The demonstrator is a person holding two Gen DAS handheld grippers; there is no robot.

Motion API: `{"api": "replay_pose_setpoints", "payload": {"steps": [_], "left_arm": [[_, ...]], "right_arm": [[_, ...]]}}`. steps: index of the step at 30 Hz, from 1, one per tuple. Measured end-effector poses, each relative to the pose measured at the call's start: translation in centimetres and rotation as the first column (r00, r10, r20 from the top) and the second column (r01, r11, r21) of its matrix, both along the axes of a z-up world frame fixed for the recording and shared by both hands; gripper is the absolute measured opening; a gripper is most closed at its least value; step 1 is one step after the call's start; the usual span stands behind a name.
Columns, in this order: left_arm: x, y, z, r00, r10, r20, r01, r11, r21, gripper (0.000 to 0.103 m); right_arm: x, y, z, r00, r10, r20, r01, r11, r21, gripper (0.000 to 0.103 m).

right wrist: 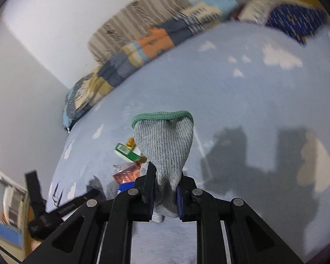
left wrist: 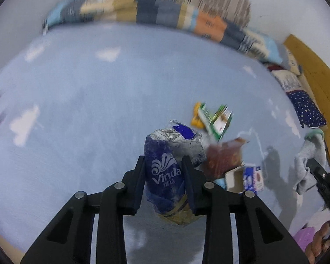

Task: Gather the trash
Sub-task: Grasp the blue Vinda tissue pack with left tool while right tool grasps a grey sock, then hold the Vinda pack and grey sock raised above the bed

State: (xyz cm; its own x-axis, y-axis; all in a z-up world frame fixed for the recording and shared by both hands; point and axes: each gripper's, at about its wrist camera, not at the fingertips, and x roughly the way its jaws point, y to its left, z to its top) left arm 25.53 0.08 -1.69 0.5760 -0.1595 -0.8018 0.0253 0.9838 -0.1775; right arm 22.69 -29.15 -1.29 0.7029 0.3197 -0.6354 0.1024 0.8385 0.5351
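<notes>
Two grippers are working over the bed, each carrying one item. Left gripper [left wrist: 164, 165] is angling forward above the blue cloud-print sheet [left wrist: 88, 92], jaws clamped on one crumpled blue Vinda tissue pack [left wrist: 167, 165], which is being held clear of the sheet. Right gripper [right wrist: 164, 180] is reaching in from the sheet's right side, jaws closed on one grey knit glove [right wrist: 165, 145] with a green cuff, the cuff end sticking up past the fingertips. Just beyond the tissue pack, one loose cluster of trash is lying on the sheet: one red-brown wrapper [left wrist: 224, 156], one small blue-and-white carton [left wrist: 253, 178], one green-and-white box [left wrist: 215, 118] and one yellow piece [left wrist: 197, 118], close together, contact blurred. Farther back, one patchwork quilt [left wrist: 165, 13] is running along the sheet's far edge.
</notes>
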Motion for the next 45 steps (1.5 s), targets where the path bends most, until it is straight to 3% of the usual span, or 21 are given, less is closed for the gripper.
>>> {"api": "replay_pose_setpoints", "payload": {"steps": [4,10,22,45], "left_arm": [[-2.0,-1.1,2.5,0.993,-0.041,0.112,0.035,0.998,0.054,0.031],[-3.4,-3.6,4.3,0.974,-0.112,0.197,0.089,0.988,0.124,0.031],[-3.2,-3.9,4.6,0.973,-0.125,0.196,0.105,0.988,0.109,0.031],[-3.3,-3.9,4.7,0.971,-0.133,0.197,0.112,0.987,0.111,0.031]], "right_arm": [[-0.5,2.0,1.7,0.995,0.061,0.075,-0.054,0.995,-0.088,0.016],[-1.1,3.8,2.9,0.983,0.122,0.139,-0.097,0.98,-0.173,0.016],[-1.6,4.6,3.3,0.977,0.142,0.159,-0.102,0.966,-0.239,0.016],[-1.5,4.6,3.2,0.978,0.141,0.154,-0.103,0.968,-0.23,0.016]]}}
